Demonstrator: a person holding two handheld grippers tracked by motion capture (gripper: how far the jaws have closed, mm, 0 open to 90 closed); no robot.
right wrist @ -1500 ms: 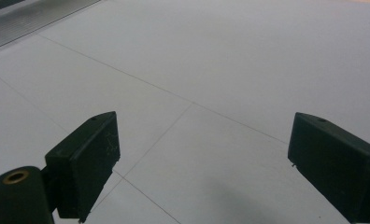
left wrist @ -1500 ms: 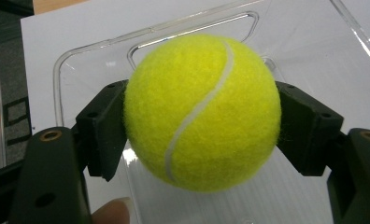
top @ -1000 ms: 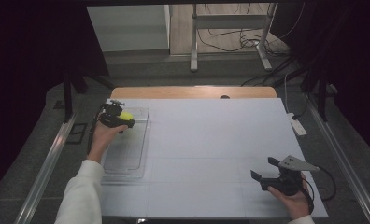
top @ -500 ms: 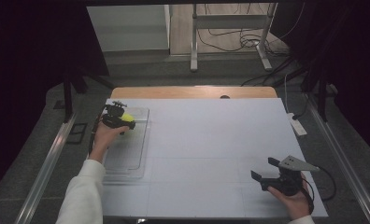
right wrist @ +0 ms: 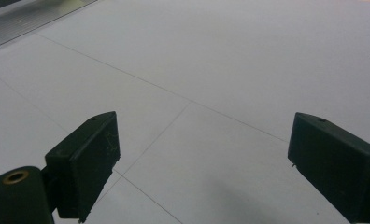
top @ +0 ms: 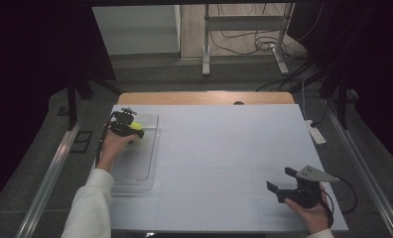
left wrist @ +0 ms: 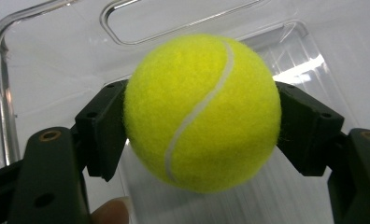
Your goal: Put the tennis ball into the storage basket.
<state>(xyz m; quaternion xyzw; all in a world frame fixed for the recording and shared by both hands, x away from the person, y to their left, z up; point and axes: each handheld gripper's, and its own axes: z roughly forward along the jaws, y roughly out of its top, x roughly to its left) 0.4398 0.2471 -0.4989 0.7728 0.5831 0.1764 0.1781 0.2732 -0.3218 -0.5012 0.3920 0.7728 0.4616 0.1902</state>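
At the worktop's far left, the left gripper (top: 127,125) clamps a fuzzy yellow-green tennis ball (left wrist: 202,112) between its fingers (left wrist: 101,133), held over the clear plastic rectangular tray (top: 147,163). Well apart at the near right, the right gripper (top: 283,182) rests above the white worktop (top: 224,148), fingers (right wrist: 87,161) spread wide around nothing.

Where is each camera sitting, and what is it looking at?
High view: sits above the person's side, looking forward and down at the white table; both forearms, the left tongs and right tongs show.
Left gripper view: rides on the left tongs, looking along its two black jaws, shut on the tennis ball above the clear tray; a fingertip shows.
Right gripper view: rides on the right tongs, looking down at the bare table; jaws wide apart.
Shared: the ball and tray appear in the high and left gripper views.
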